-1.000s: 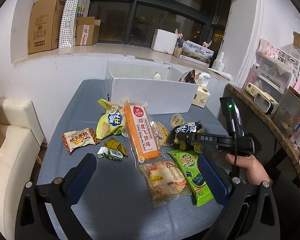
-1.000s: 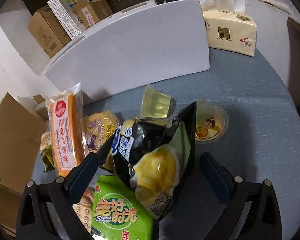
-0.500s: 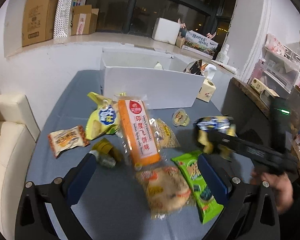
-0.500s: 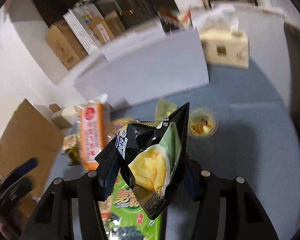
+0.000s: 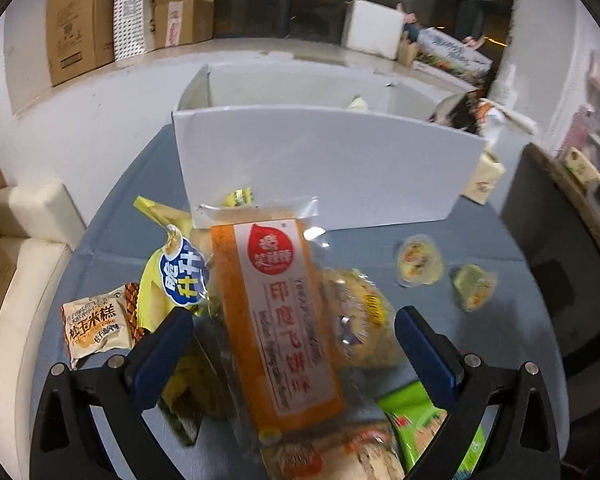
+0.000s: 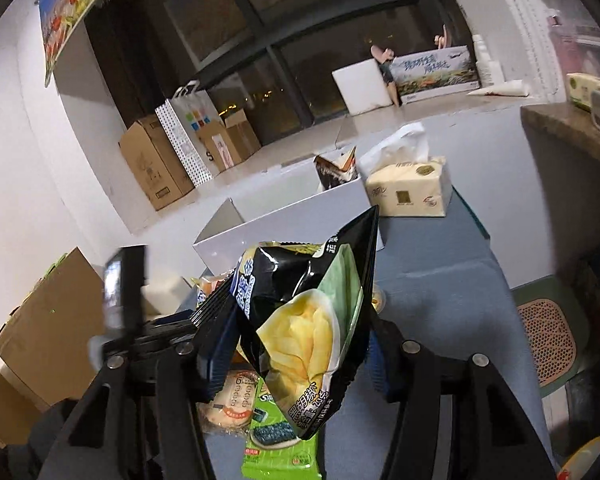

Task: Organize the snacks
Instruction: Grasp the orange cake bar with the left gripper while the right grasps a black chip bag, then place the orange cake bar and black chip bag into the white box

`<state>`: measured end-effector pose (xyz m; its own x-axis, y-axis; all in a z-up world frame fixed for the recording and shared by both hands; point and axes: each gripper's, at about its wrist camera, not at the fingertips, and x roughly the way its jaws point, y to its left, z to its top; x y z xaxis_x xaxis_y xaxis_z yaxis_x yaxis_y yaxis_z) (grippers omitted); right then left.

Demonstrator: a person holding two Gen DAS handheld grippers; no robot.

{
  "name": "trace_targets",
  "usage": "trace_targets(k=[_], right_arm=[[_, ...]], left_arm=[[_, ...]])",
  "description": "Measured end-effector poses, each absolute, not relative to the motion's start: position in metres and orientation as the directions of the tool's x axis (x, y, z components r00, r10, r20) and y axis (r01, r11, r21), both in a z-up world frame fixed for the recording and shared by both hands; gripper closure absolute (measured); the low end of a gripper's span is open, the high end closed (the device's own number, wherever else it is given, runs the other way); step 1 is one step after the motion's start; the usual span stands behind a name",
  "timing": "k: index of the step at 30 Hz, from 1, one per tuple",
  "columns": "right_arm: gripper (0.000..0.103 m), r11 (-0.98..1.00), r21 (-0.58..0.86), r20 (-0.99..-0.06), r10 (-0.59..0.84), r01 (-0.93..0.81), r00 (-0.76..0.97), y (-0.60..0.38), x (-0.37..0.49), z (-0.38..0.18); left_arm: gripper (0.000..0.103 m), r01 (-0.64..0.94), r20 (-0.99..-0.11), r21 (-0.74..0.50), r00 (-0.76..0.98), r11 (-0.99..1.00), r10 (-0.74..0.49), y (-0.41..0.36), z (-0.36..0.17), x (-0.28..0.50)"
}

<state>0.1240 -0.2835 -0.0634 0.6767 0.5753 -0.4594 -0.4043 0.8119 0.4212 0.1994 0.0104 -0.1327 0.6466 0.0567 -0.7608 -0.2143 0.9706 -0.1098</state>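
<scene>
Lifted off the bench since a second ago: black chip bag [image 6: 300,320], right gripper [image 6: 296,352] jaws clamped on it. Left gripper [image 5: 294,356] jaws spread, empty — most snacks remain outside white box [image 5: 324,176].

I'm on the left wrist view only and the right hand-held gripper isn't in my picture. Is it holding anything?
Observer: Yes. The right hand-held gripper is shut on a black chip bag, held above the table.
Operator: What's under the bag?
Observer: A green seaweed packet lies flat on the table beneath it.
Operator: Anything beside the table there?
Observer: A green thing with a perforated orange top stands off its right edge.
</scene>
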Motion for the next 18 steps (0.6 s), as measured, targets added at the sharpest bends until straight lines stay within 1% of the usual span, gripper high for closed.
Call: trace_targets(k=[5,6,7,8,10,12,16,18], right_arm=[[0.043,0.805,0.429,-0.456,0.584,-0.409,0.671,-0.289,0.121,-0.064],[0.043,0.803,0.430,-0.454,0.587,-0.413,0.670,-0.288,0.119,-0.064],[0.043,0.800,0.431,-0.453,0.592,-0.418,0.667,-0.287,0.119,-0.065],[0.043,0.799,0.428,-0.453,0.595,-0.423,0.664,-0.286,0.118,-0.065],[0.043,0.801,0.416,-0.459,0.594,-0.430,0.661,-0.283,0.116,-0.066],[0.043,0.801,0.411,-0.462,0.595,-0.435,0.658,-0.280,0.115,-0.066],[0.043,0.801,0.399,-0.471,0.596,-0.446,0.650,-0.274,0.113,-0.068],[0.043,0.802,0.394,-0.481,0.596,-0.448,0.644,-0.270,0.114,-0.070]], left_arm=[[0.001,-0.230,-0.795,-0.092,0.603,0.969,0.068,0.013,-0.151,0.215],[0.005,-0.237,-0.797,-0.080,0.598,0.968,0.081,0.014,-0.153,0.216],[0.019,-0.230,-0.801,-0.088,0.595,0.969,0.069,0.015,-0.155,0.217],[0.024,-0.229,-0.803,-0.100,0.593,0.968,0.058,0.016,-0.157,0.218],[0.042,-0.228,-0.792,-0.115,0.609,0.967,0.049,0.020,-0.154,0.215],[0.043,-0.216,-0.778,-0.150,0.628,0.965,0.020,0.024,-0.150,0.208],[0.044,-0.183,-0.732,-0.164,0.681,0.969,0.005,0.027,-0.132,0.187],[0.044,-0.156,-0.707,-0.190,0.707,0.969,-0.024,0.029,-0.119,0.175]])
